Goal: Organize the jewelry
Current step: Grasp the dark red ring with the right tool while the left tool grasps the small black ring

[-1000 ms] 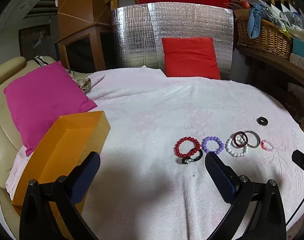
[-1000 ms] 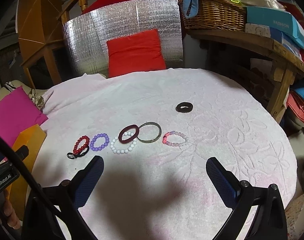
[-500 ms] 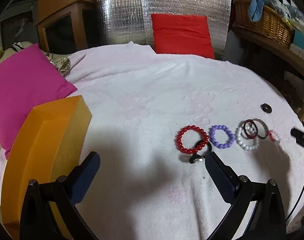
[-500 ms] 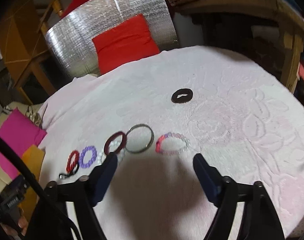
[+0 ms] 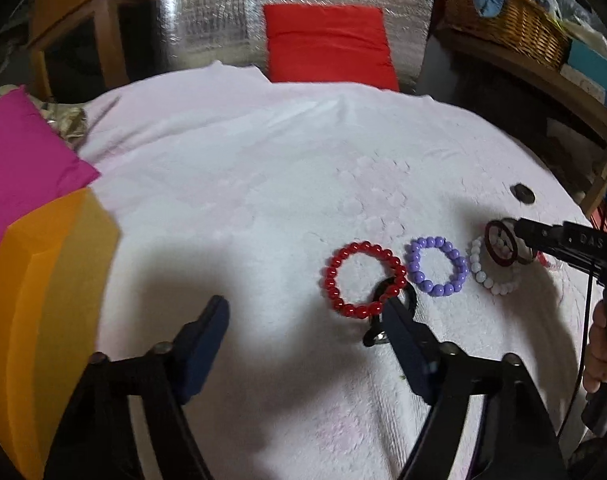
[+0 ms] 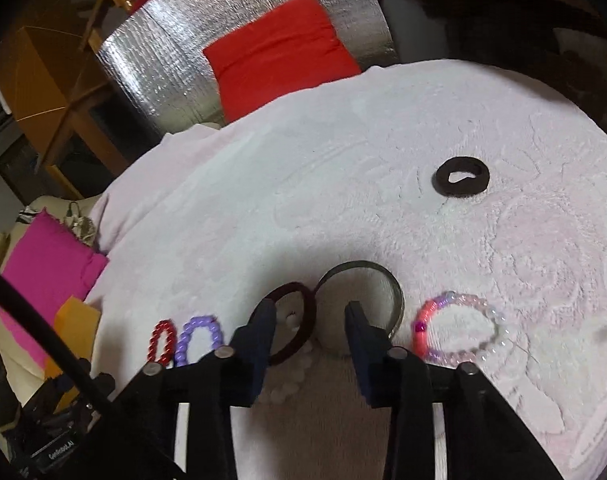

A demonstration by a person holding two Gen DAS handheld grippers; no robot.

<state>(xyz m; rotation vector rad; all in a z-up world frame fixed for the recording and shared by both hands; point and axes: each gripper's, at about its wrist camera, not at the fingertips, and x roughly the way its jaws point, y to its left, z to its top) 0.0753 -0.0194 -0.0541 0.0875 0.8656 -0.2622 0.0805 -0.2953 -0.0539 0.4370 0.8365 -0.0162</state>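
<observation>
On the white towel (image 5: 263, 184) lies a row of bracelets: red beads (image 5: 359, 246), purple beads (image 5: 437, 242), white beads (image 5: 477, 270), a dark red bangle (image 6: 291, 286), a metal bangle (image 6: 359, 265) and pink beads (image 6: 423, 320). My left gripper (image 5: 301, 310) hovers low by the red bracelet, its jaws closing with only towel between them. Its right finger covers a black ring (image 5: 409, 300). My right gripper (image 6: 310, 308) is closing too. It straddles the touching rims of the dark red and metal bangles, pads apart from them.
An orange box (image 5: 43, 280) stands at the towel's left edge beside a pink pillow (image 5: 19, 160). A black hair tie (image 6: 461, 178) lies alone farther back. A red cushion (image 5: 327, 44) leans on silver foil behind. A hand (image 5: 601, 344) holds the right gripper.
Both grippers came down and forward toward the row of bracelets. Their jaws have narrowed, the right pair much more, and its fingers now reach the two bangles.
</observation>
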